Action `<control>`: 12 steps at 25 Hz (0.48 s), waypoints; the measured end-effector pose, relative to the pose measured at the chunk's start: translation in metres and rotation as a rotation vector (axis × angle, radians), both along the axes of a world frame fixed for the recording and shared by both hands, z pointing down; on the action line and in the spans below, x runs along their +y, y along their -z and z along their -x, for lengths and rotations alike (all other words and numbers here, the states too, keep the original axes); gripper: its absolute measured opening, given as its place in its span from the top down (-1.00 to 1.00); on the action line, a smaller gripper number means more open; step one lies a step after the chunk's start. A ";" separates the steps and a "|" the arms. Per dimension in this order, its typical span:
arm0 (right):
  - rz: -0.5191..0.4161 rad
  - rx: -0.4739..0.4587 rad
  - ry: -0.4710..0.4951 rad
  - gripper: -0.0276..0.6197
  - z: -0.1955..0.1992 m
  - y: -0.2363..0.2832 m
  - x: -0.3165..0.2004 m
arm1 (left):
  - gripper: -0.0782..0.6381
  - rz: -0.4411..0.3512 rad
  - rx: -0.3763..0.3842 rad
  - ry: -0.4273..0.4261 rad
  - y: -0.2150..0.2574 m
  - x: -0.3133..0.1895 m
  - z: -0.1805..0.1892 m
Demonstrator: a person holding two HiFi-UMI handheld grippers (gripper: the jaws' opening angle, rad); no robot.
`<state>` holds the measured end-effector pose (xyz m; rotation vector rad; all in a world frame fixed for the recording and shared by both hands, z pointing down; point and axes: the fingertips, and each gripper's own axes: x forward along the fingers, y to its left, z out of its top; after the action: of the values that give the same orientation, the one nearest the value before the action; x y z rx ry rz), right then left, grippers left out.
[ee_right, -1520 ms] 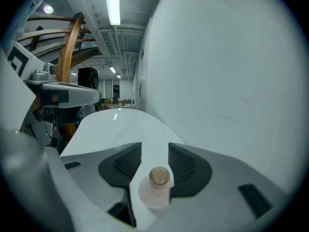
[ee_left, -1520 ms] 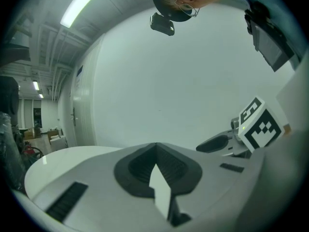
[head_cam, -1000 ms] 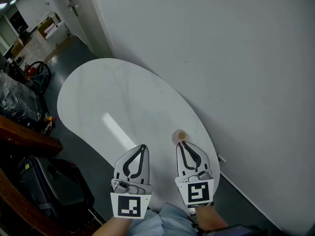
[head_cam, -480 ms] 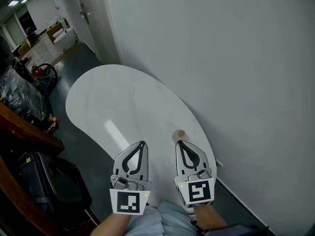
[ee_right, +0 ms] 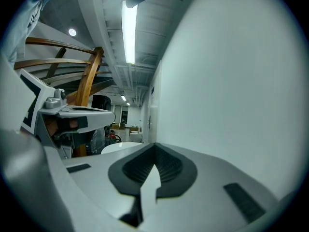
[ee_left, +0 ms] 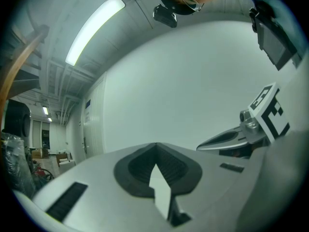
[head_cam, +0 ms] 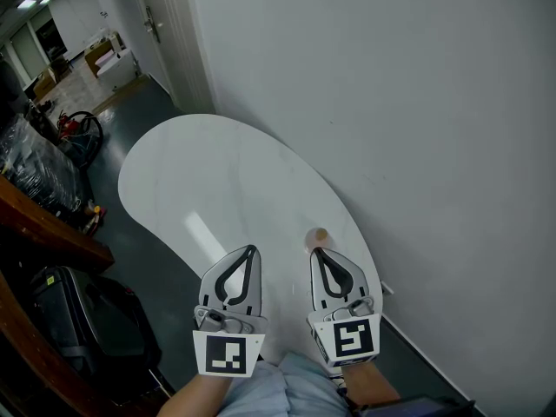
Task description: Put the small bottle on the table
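Observation:
The small bottle [head_cam: 320, 236], pale with a tan cap, stands upright on the white oval table [head_cam: 217, 181] near its right edge by the wall. My right gripper [head_cam: 314, 251] hovers just short of the bottle, its tip almost touching it, shut with nothing between its jaws. Beside it my left gripper [head_cam: 252, 248] is also shut and empty. In the left gripper view the left gripper [ee_left: 155, 144] shows its pads meeting at the tip, and in the right gripper view the right gripper [ee_right: 154, 145] shows the same. Neither gripper view shows the bottle.
A plain white wall [head_cam: 417, 129] runs along the table's right side. On the floor to the left are a black bag [head_cam: 87, 328] and a wooden rail [head_cam: 52, 237]. A door [head_cam: 161, 33] and clutter lie far back.
The head view has swung slightly, so the table sits a little differently in frame. The right gripper's jaws have drawn together. The bottle stays standing where it was.

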<state>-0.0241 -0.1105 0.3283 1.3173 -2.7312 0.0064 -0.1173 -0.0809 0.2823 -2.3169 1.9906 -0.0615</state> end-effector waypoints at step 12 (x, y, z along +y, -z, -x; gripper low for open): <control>-0.001 0.006 -0.004 0.91 0.000 0.000 0.001 | 0.78 0.007 -0.001 -0.001 0.000 0.000 0.002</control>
<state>-0.0238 -0.1098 0.3282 1.3213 -2.7234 0.0016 -0.1193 -0.0807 0.2819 -2.3219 1.9918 -0.0702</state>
